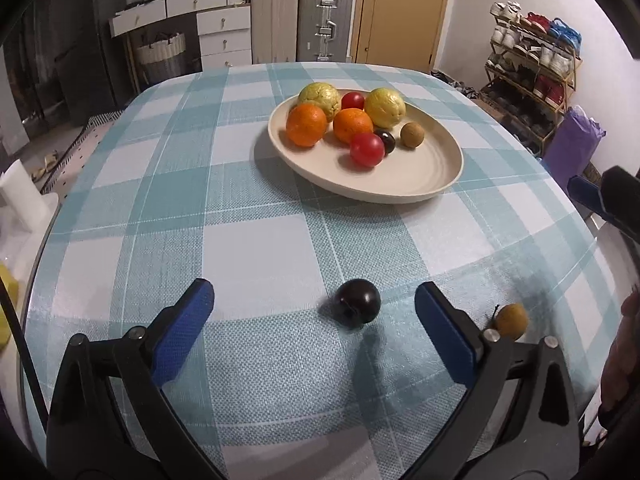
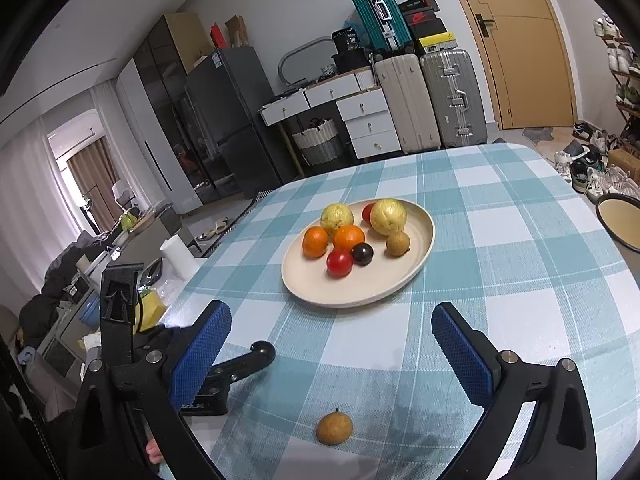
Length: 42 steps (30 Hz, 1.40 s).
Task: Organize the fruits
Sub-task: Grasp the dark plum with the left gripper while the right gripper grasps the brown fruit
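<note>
Left gripper [image 1: 314, 302] spread wide, low over the checked surface [image 1: 256, 240], nothing pinched. Between its blue pads [image 1: 184, 332], nearer the right one and touching neither, a dark plum [image 1: 357, 306] resting on the cloth. Just right of the right pad, a small brown fruit [image 1: 511, 321] with a short stem, also on the cloth.

Right gripper [image 2: 331, 338] likewise spread, holding nothing. Same brown fruit [image 2: 334, 427] lying near, between its arms, short of the pads [image 2: 200, 354].

Farther out, toward the middle of the surface, a cream oval plate [image 1: 416, 180]. Inside: two yellow-green fruits [image 1: 385, 107] at the far side, a red fruit [image 1: 353, 101] between them; two oranges [image 1: 306, 125] in front of those; nearer still, a second red fruit [image 1: 367, 149] touching a second dark plum [image 1: 386, 140]; to the right, a brown round fruit [image 1: 412, 134] sitting slightly apart. Near right portion of the plate bare.

At the far right edge in the right wrist view, part of a dark-rimmed round container [image 2: 622, 222], contents not discernible.
</note>
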{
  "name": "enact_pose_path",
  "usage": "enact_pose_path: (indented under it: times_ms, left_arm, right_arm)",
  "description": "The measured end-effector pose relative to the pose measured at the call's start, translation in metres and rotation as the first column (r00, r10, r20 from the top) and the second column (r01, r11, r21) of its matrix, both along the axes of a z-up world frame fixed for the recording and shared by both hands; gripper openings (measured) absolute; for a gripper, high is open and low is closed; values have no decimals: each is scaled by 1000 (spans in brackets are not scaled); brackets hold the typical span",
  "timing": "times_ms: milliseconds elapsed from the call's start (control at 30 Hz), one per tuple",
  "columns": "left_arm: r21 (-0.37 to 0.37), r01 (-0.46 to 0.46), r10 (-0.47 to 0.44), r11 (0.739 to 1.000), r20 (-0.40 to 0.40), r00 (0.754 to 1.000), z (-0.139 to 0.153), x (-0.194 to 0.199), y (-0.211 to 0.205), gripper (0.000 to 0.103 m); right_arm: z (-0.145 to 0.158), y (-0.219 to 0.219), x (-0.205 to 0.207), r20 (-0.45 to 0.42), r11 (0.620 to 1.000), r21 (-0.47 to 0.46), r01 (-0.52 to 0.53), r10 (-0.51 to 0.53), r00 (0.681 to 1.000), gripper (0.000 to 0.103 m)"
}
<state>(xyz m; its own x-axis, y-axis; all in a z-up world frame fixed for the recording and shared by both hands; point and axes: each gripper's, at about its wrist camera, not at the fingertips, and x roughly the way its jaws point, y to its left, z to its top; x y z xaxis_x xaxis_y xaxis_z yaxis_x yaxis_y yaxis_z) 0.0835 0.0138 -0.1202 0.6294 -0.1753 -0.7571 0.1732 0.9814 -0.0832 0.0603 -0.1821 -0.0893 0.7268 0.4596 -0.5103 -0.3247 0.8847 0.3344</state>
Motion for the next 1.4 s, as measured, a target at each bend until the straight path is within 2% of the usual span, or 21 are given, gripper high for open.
enact_pose_path:
  times_ms: [167, 233, 300, 433, 533, 900, 1200, 1400]
  left_arm:
    - [-27, 31, -32, 999, -38, 999, -7, 6, -1, 71]
    - [-43, 47, -49, 998, -59, 997, -10, 8, -2, 55]
    - [-47, 55, -57, 997, -58, 997, -11, 8, -3, 51]
    - [-97, 100, -106, 990, -68, 992, -11, 8, -5, 24]
    - [-84, 121, -126, 989, -60, 990, -10, 6, -10, 22]
    - [-116, 119, -125, 986, -46, 991, 1, -3, -3, 22]
    - [-183, 101, -107, 978, -23, 994, 15, -13, 8, 22]
    - [-200, 93, -96, 975, -7, 995, 23, -21, 14, 22]
  right_arm:
    - [-7, 0, 0, -20, 1000, -4, -2, 2, 1000, 102]
    - [-9, 1, 0, -26, 1000, -6, -2, 2, 1000, 102]
    - [-12, 1, 0, -34, 1000, -7, -2, 2, 999, 102]
    - [-17, 1, 0, -47, 1000, -13, -3, 3, 999, 102]
    - [-21, 0, -1, -59, 1000, -13, -4, 3, 998, 102]
    - [-30, 0, -8, -86, 999, -31, -23, 21, 996, 102]
    - [-38, 7, -15, -106, 996, -57, -62, 56, 993, 102]
    - [-44, 13, -19, -123, 994, -76, -84, 74, 990, 102]
